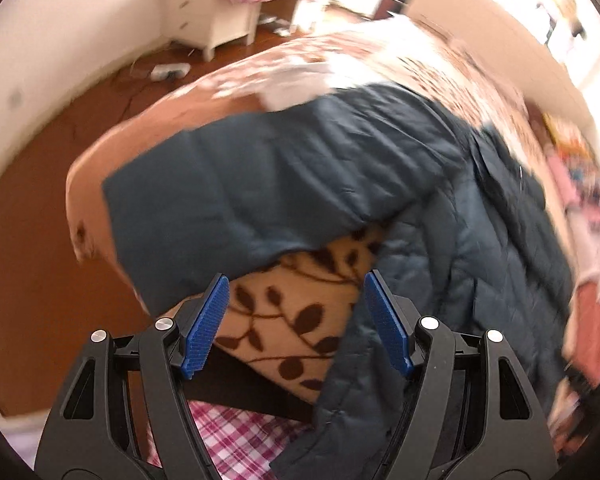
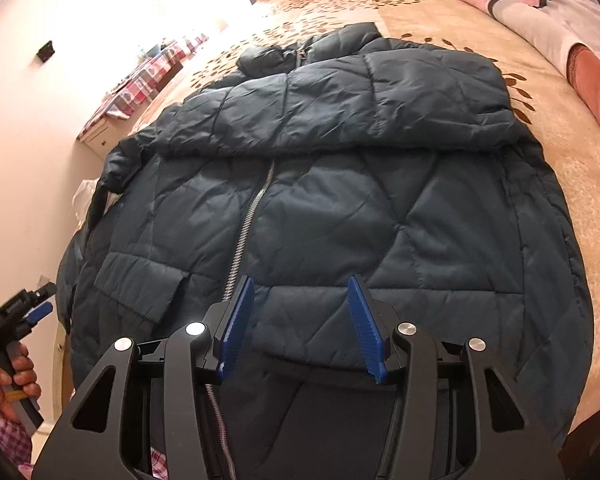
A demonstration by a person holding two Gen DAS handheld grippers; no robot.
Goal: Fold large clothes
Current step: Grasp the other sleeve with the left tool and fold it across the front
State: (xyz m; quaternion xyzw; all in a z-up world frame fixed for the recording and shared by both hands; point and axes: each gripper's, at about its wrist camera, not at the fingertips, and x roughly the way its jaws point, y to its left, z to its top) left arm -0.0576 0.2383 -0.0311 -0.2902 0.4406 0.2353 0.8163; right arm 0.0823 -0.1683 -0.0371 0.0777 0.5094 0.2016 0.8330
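Observation:
A dark blue quilted jacket (image 2: 340, 220) lies front up on the leaf-patterned bedspread (image 2: 560, 160), zipper (image 2: 252, 208) shut, one sleeve folded across the chest. My right gripper (image 2: 300, 280) hovers over the lower front by the hem. Its jaws stand partly apart, with fabric under and between them that the pads do not visibly press. In the blurred left wrist view the jacket (image 1: 260, 180) spreads over the bed's corner. My left gripper (image 1: 296, 280) is open over bare bedspread (image 1: 292, 320), beside the jacket's edge. From the right wrist view, the left gripper (image 2: 40, 308) shows at the far left, in a hand (image 2: 16, 372).
Pink and patterned pillows (image 2: 540, 12) lie at the bed's far right. A white drawer unit (image 1: 208, 12) stands against the wall beyond a brown floor (image 1: 32, 240). A plaid-covered table (image 2: 152, 72) stands left of the bed. Pink plaid cloth (image 1: 236, 440) shows below the left gripper.

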